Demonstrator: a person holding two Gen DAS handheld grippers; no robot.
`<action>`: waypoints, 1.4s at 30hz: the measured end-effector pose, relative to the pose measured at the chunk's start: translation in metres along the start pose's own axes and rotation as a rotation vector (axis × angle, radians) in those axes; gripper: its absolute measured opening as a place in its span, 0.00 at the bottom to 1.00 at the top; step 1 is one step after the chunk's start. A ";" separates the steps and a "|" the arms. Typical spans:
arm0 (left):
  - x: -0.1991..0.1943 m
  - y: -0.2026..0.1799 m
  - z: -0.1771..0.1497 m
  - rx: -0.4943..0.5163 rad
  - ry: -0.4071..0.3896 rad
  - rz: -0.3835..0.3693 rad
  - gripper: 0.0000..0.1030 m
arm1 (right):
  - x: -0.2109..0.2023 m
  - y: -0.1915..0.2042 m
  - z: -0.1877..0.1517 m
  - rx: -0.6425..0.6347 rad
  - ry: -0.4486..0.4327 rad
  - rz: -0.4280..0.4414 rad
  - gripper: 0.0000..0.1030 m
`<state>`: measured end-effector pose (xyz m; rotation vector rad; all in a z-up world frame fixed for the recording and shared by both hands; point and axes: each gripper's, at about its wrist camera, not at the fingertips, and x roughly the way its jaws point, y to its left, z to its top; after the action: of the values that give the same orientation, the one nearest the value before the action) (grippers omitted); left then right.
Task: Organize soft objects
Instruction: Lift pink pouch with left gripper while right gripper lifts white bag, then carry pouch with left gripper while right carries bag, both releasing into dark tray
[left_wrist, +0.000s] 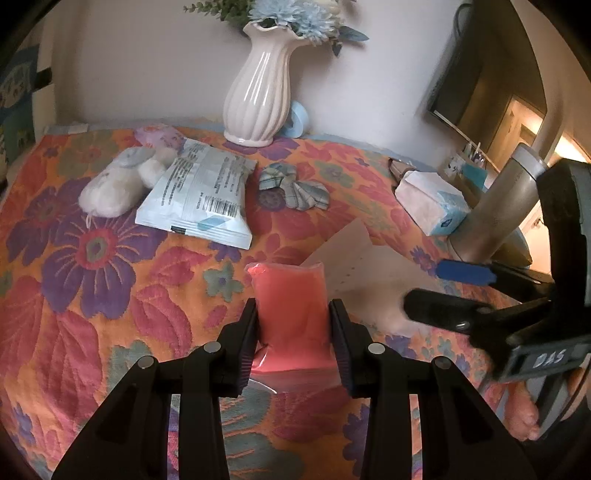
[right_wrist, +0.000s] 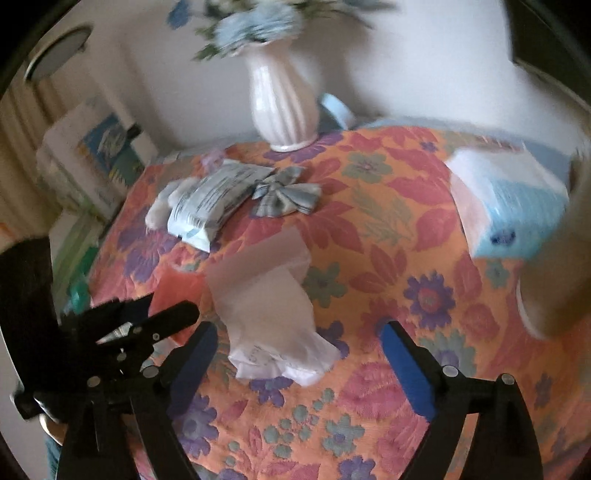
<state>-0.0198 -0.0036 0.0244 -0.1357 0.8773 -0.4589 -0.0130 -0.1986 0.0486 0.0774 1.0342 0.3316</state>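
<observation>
Pink gel pouch (left_wrist: 291, 295) pinched at its waist by the left tool (left_wrist: 293, 314), both pads pressed into the soft sides, top corner pointing away toward the vase (left_wrist: 258, 96). Hard to tell whether resting on the cloth or lifted just clear of it. Held over the near part of the table (left_wrist: 92, 295), above the orange floral cloth (right_wrist: 369, 236).

Just beside the pouch, on its right, a crumpled white sheet (right_wrist: 269, 317) lying flat on the cloth. Right tool (right_wrist: 300, 328) spread wide above the sheet's near end, blue-padded fingers (right_wrist: 402, 354) on either side of it, pressing on nothing.

Farther back on the table, well apart from the pouch: white plush toy (left_wrist: 110, 188) touching a pale blue wipes pack (left_wrist: 199, 195), the pack partly overlapping it; plaid fabric bow (left_wrist: 295, 192) just right of the pack. White ribbed vase with blue flowers upright at the back edge, against the wall. At the right edge, tissue box (left_wrist: 432, 206) beside a steel flask (left_wrist: 506, 206).
</observation>
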 end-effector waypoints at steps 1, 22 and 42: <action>0.000 0.000 0.000 0.003 -0.002 0.003 0.33 | 0.004 0.004 0.002 -0.025 0.001 -0.003 0.87; -0.005 0.020 -0.005 -0.136 0.050 0.031 0.81 | 0.030 -0.005 0.000 0.005 -0.045 0.067 0.49; -0.039 -0.125 -0.013 0.223 -0.057 -0.043 0.38 | -0.093 -0.041 -0.054 0.094 -0.193 -0.008 0.47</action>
<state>-0.0924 -0.0978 0.0815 0.0369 0.7631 -0.5874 -0.0928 -0.2713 0.0888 0.1866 0.8588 0.2630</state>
